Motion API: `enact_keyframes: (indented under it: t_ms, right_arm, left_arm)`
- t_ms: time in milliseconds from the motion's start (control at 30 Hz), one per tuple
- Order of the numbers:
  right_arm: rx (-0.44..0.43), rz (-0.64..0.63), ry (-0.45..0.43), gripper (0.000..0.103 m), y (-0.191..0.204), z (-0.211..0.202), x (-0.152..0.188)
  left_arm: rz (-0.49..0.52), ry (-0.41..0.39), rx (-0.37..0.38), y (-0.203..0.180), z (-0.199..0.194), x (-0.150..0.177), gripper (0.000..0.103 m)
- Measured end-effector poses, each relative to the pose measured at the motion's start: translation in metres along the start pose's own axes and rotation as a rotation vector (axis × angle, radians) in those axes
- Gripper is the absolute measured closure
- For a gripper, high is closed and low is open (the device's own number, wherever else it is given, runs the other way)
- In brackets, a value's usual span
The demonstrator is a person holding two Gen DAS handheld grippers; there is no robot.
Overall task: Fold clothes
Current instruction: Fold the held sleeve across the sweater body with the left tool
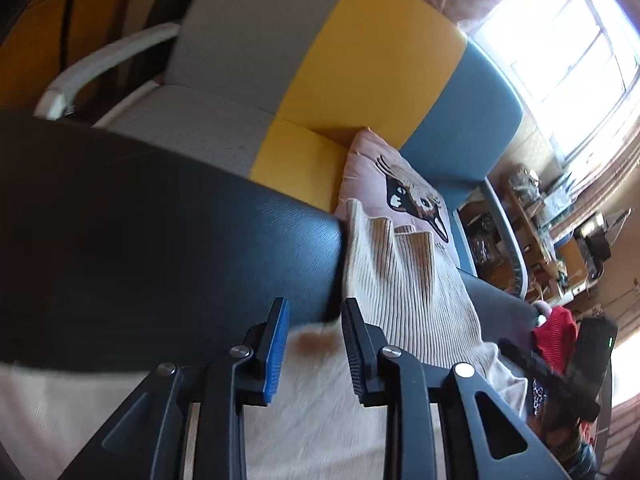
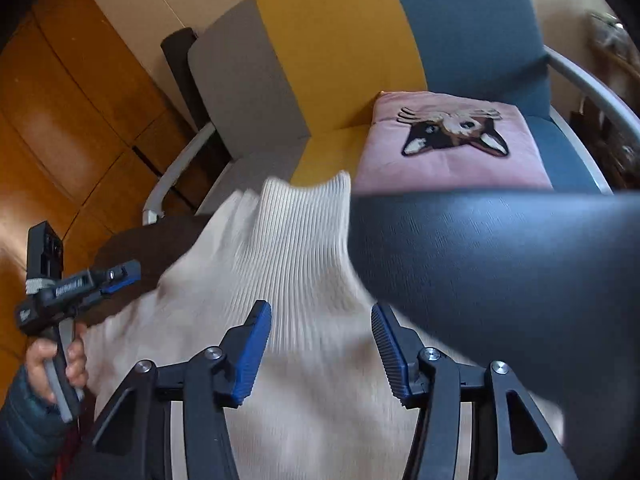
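Cream sweater [image 2: 304, 280] motion-blurred, hem cut off

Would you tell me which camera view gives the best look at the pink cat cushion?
The right wrist view: the pink cat cushion lies flat on the sofa, its whole face showing. In the left wrist view it is tilted and partly hidden behind the cream sweater.

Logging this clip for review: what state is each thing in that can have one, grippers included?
Left gripper: open, nothing gripped.
Right gripper: open, above the sweater.
Cream ribbed sweater: lying unfolded on the dark table.
Pink cat cushion: flat on the sofa.
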State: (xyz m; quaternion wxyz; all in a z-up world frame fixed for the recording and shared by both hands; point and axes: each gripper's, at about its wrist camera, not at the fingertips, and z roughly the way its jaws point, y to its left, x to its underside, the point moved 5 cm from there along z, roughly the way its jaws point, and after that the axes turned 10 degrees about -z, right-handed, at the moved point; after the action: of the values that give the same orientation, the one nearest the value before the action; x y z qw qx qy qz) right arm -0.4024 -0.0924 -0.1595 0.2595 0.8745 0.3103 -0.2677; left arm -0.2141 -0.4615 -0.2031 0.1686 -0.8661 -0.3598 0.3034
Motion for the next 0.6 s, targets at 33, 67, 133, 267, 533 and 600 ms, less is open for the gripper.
enact_keyframes:
  t_ms: [33, 67, 133, 267, 533, 600]
  right_arm:
    - [0.001, 0.003, 0.004, 0.048, -0.003, 0.009, -0.010]
    - [-0.004, 0.012, 0.009, 0.047, -0.006, 0.017, -0.019]
    - [-0.013, 0.018, 0.021, 0.046, -0.013, 0.035, -0.035]
    - [0.010, 0.004, 0.059, 0.046, -0.022, 0.070, -0.060]
    - [-0.044, -0.042, 0.102, 0.075, -0.018, 0.112, -0.082]
    - [-0.049, -0.054, 0.094, 0.095, -0.013, 0.107, -0.080]
  left_arm:
    - [0.012, 0.006, -0.007, -0.004, 0.006, -0.002, 0.072]
    - [0.022, 0.011, -0.016, -0.007, 0.014, -0.007, 0.072]
    - [0.046, 0.031, -0.035, -0.015, 0.032, -0.016, 0.071]
    - [0.096, 0.071, -0.050, -0.034, 0.067, -0.034, 0.069]
    - [0.114, 0.127, -0.014, -0.059, 0.114, -0.057, 0.078]
    - [0.091, 0.127, 0.026, -0.060, 0.112, -0.054, 0.098]
